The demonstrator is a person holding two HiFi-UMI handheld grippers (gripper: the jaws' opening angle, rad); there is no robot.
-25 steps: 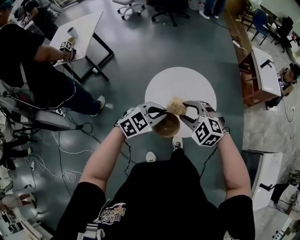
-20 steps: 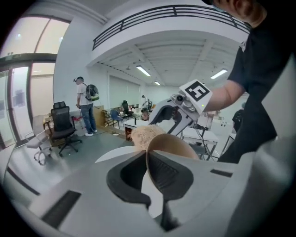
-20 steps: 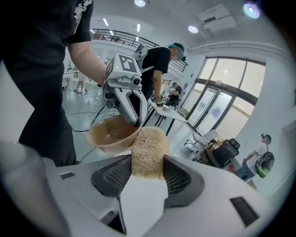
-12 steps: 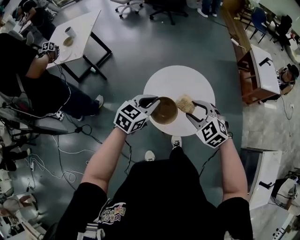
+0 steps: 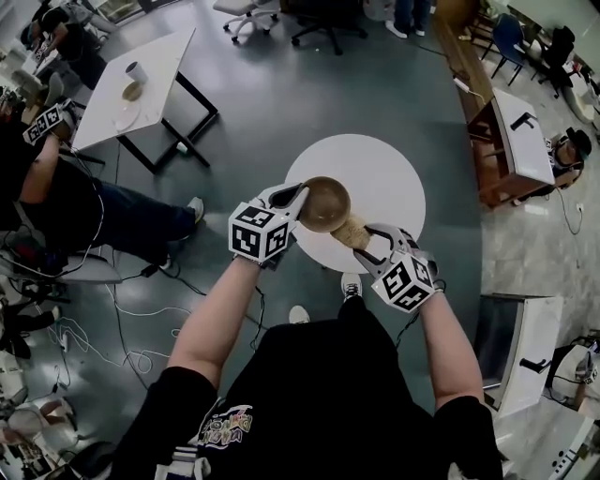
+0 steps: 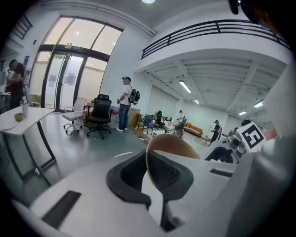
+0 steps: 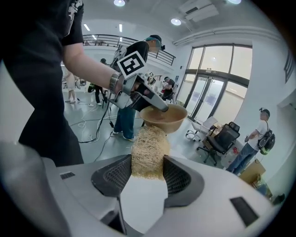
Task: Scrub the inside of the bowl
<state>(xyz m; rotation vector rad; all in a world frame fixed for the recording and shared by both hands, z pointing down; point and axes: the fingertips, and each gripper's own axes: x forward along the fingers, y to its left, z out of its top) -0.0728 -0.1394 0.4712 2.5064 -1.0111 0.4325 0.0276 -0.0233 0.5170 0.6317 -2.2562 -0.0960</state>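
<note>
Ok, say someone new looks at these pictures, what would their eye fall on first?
Most striking is the wooden bowl, held up by its rim in the left gripper above the round white table at the centre of the head view. Next comes the straw-coloured scrub pad, clamped in the right gripper just outside the bowl on the person's side, not inside it.

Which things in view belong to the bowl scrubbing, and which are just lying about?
In the job:
bowl, held by the left gripper
fibre scrubber, held by the right gripper
round white table

Lying about:
cup
rectangular table
office chairs
floor cables
</note>
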